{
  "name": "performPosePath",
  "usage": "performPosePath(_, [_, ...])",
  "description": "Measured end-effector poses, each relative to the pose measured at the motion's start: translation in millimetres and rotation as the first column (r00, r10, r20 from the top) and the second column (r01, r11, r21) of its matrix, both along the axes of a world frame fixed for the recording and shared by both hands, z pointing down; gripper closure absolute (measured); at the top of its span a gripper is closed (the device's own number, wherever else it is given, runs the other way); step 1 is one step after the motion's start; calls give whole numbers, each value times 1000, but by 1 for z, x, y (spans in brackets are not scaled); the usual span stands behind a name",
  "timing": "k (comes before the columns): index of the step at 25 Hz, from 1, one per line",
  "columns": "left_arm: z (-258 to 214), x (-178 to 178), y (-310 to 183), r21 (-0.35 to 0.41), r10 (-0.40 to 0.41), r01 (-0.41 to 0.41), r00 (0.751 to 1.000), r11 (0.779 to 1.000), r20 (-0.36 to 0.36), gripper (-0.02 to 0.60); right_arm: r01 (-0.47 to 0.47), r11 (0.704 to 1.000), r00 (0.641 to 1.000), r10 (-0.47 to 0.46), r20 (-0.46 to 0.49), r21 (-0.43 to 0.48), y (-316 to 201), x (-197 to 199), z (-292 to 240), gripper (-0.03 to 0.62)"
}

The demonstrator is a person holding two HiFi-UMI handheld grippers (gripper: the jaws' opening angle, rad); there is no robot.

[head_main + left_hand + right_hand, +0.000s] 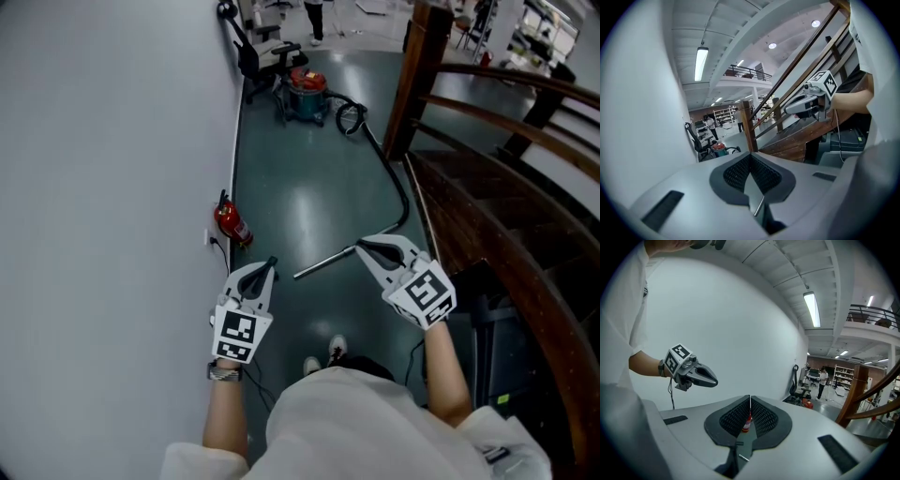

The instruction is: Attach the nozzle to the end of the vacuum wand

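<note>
The vacuum wand (324,262), a thin metal tube, lies on the dark floor ahead of my feet. Its far end joins a black hose (397,184) that runs back to a red and teal vacuum cleaner (307,92). I cannot make out a nozzle in any view. My left gripper (270,264) is shut and empty, hanging left of the wand's near end. My right gripper (361,246) is shut and empty too, above the wand's far end. In the left gripper view a short stretch of the wand (759,205) shows below the closed jaws.
A red fire extinguisher (231,223) stands against the white wall (112,187) on the left. A wooden staircase (487,206) with a railing runs along the right. A black office chair (255,58) sits beside the vacuum. A person (822,380) stands far down the hall.
</note>
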State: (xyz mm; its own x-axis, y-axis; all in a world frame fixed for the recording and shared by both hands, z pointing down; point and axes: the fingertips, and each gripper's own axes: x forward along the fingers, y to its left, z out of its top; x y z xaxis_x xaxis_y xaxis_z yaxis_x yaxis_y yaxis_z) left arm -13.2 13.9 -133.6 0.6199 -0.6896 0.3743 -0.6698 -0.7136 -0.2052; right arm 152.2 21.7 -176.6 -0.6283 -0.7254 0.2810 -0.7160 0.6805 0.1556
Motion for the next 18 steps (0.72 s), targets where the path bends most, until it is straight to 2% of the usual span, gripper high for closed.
performPosePath(8, [-2,20,-39,23,-67,66,997,998,36,581,48,999,998,-48,35,-5,-48,20,2,566])
performPosePath(12, [-3,19,-56,22,-110,109,993,994,41,581,101,995,995,-101,23,5,-64,18,1,566])
performPosePath(18, [9,11,-76,5,-147,147,988,989,56,581,142,989,990,-142,15,-27,-91,19,21,566])
